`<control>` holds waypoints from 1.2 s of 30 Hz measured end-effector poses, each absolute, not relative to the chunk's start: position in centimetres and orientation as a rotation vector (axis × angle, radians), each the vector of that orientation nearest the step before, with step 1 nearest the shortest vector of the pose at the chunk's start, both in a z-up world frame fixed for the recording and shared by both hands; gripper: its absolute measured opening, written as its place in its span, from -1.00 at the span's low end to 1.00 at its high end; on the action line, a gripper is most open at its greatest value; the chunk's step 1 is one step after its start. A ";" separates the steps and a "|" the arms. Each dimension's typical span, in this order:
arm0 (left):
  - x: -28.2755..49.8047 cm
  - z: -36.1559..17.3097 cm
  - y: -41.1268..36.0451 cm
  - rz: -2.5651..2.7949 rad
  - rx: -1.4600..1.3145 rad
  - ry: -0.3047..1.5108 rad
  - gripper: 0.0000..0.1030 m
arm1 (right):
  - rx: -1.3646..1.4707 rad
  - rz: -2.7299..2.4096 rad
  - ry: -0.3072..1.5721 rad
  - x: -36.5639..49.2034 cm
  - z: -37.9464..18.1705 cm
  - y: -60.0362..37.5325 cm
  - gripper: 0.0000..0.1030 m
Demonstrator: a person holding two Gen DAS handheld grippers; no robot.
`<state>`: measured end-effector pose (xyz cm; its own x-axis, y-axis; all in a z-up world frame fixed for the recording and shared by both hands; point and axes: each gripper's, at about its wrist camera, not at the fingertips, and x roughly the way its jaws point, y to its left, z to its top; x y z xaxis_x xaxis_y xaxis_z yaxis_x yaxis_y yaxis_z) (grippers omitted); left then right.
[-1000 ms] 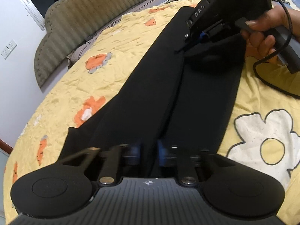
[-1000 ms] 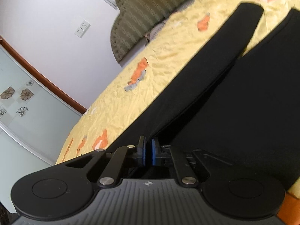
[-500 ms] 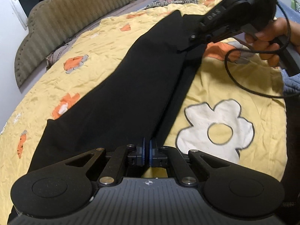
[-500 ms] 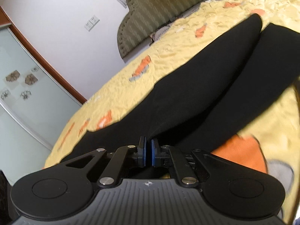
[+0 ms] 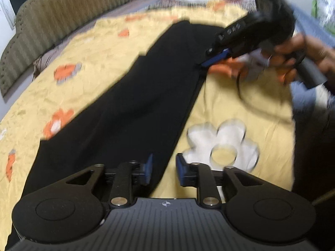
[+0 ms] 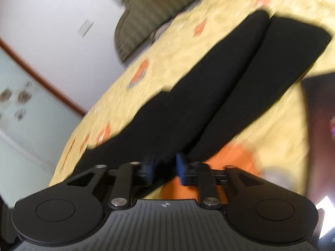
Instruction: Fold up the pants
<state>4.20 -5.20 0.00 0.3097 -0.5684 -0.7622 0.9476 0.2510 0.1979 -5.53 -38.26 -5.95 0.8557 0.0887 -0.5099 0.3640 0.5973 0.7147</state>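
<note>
Black pants (image 5: 134, 104) lie lengthwise on a bed covered by a yellow bedspread (image 5: 240, 104) printed with orange flowers and one large white flower (image 5: 222, 144). In the left wrist view the garment reads as a single long dark band, one leg laid over the other, running from the near edge of the frame toward the far side of the bed. In the right wrist view the two legs (image 6: 230, 87) show side by side with a narrow seam between them, their far ends close to the bed's edge. The left gripper (image 5: 163, 168) sits at the near right edge of the fabric with its blue-padded fingers (image 5: 147, 167) parted by a moderate gap and nothing between them; the cloth edge passes under the gap. The right gripper (image 6: 164, 168) likewise shows a moderate gap over black fabric, gripping nothing that can be made out. From the left camera, the right gripper (image 5: 211, 61) appears at the far right edge of the pants, held by a hand (image 5: 299, 56), with a black cable (image 5: 240, 87) looping below. A padded olive headboard (image 5: 62, 21) with ribbed scalloped panels stands along the far side. A white wall (image 6: 52, 21) carries a socket plate (image 6: 85, 26); below a brown trim sits a pale panel with flower motifs (image 6: 16, 100). Both views are motion-blurred.
</note>
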 end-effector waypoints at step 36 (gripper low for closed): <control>7.9 -4.4 -20.5 -1.180 0.335 0.802 0.37 | 0.942 -0.266 0.484 4.2 -6.0 -49.0 0.32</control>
